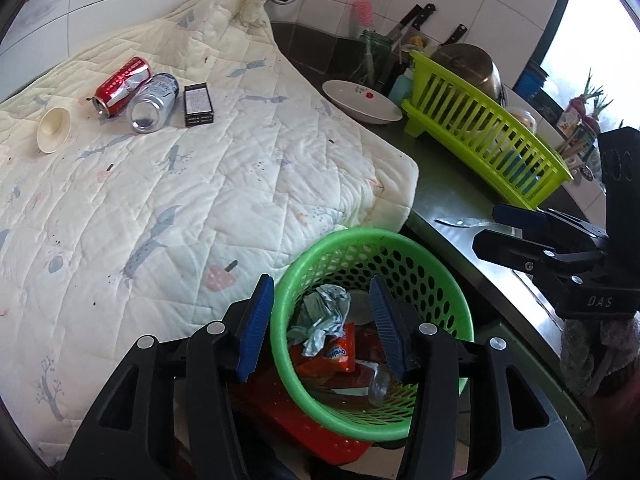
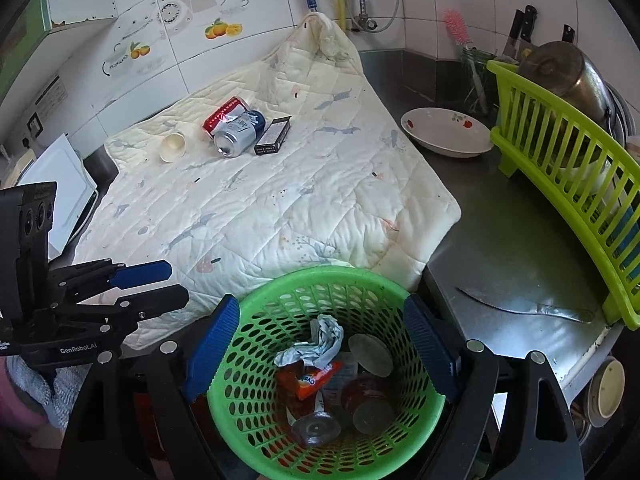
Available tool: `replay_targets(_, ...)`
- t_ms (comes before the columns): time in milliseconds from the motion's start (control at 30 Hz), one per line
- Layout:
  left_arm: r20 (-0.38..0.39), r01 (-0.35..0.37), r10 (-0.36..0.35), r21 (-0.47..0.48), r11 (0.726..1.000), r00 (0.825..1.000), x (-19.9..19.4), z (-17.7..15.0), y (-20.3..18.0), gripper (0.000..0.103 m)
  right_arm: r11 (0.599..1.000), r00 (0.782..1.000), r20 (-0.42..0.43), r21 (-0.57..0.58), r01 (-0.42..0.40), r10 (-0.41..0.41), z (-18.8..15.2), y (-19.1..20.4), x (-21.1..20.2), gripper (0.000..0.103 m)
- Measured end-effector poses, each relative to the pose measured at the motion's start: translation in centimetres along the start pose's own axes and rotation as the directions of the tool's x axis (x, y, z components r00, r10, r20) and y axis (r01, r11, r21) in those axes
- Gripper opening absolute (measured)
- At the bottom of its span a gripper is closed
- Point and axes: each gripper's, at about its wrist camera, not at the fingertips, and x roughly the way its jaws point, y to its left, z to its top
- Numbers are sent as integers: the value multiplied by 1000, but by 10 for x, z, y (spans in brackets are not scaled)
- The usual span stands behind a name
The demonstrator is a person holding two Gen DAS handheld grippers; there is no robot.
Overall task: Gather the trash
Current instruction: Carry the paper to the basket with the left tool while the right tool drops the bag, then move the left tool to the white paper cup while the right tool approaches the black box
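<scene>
Now, basket (image 2: pixel 320 344): it was seen between the right gripper's (image 2: pixel 320 344) spread fingers, flanked but not visibly clamped, seemingly to be steadied below the counter edge.
Left gripper (image 1: pixel 320 332): its fingers were parted and empty, one outside the rim and one above the inside; a drop was judged done.
Binned trash: a crumpled wrapper (image 1: pixel 320 312), an orange packet (image 1: pixel 336 354) and lids were seen below the fingertips.
Remaining trash: a red can (image 1: pixel 122 85), a silver can (image 1: pixel 154 102), a box (image 1: pixel 198 104) and a cup (image 1: pixel 54 129) lay well beyond the fingers on the quilt (image 1: pixel 224 184).
</scene>
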Motion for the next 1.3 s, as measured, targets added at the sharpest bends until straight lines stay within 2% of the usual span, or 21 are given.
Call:
replay_targets(600, 33, -105, 112, -167, 980, 993, -17, 19, 104, 50, 995, 998, -21, -72, -69, 68, 74, 58, 66, 81)
replay_targets(900, 27, -124, 133, -226, 966, 991, -14, 29, 151, 50, 990, 993, -60, -93, -108, 102, 121, 92, 113, 81)
replay_targets(1067, 25, -127, 137, -247, 961, 990, -11, 36, 175, 50, 990, 992, -76, -92, -108, 101, 150, 103, 141, 79)
replay_targets(1300, 17, -139, 149, -265, 954, 989, -8, 46, 206, 50, 996, 993, -106, -65, -63, 56, 194, 104, 193, 74)
